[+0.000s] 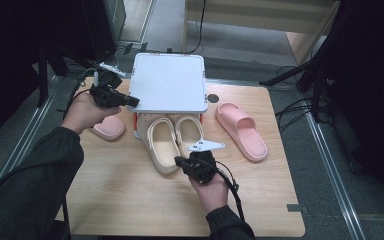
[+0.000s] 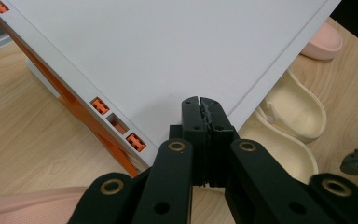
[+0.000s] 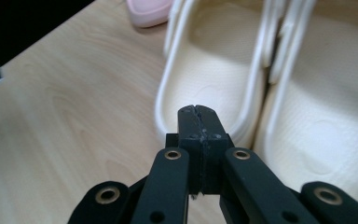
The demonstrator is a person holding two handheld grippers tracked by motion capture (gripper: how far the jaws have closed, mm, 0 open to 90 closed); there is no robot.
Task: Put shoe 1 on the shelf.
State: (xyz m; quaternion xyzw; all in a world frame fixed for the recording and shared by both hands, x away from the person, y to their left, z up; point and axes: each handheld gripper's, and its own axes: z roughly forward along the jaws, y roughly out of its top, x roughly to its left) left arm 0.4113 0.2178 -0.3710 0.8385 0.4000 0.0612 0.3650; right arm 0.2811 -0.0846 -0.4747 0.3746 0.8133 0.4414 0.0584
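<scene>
Item: cream slipper pair [image 1: 172, 141], centre of frame, long axes running up-frame, toes under the white rack shelf [image 1: 168, 82]. Right gripper [image 1: 182, 162] stood nearer, at the heels, jaws closed on nothing. Left gripper [image 1: 132, 101], upper left, jaws closed empty at the shelf's corner.

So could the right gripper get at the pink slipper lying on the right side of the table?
Probably yes. The right gripper, jaws shut, sits by the cream slippers; bare table lies between it and the pink slipper.
</scene>
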